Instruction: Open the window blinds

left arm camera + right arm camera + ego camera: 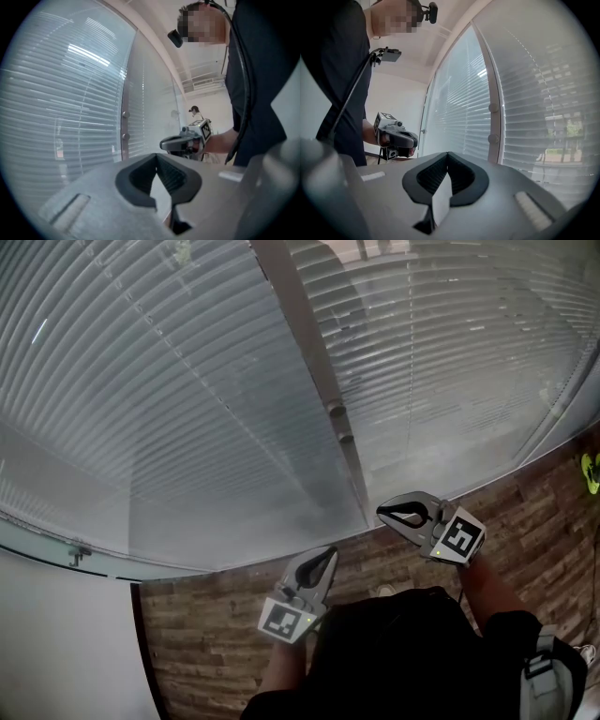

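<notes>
Closed slatted blinds [141, 381] cover the glass left of a grey upright frame post [314, 371], and a second blind [450, 343] covers the pane on its right. Two small knobs [339, 423] sit on the post. My left gripper [319, 563] is held low in front of the glass, shut with nothing between its jaws. My right gripper [392, 513] is a little higher and further right, near the foot of the post, also shut and empty. Neither touches the blinds. In the left gripper view the blinds [61, 93] fill the left side; in the right gripper view the blinds [543, 108] fill the right side.
Wood-plank flooring [216, 615] runs along the foot of the window. A white wall [56, 643] stands at the lower left, with a small metal fitting [77, 552] on the glass frame above it. A yellow-green object [591, 472] lies at the right edge.
</notes>
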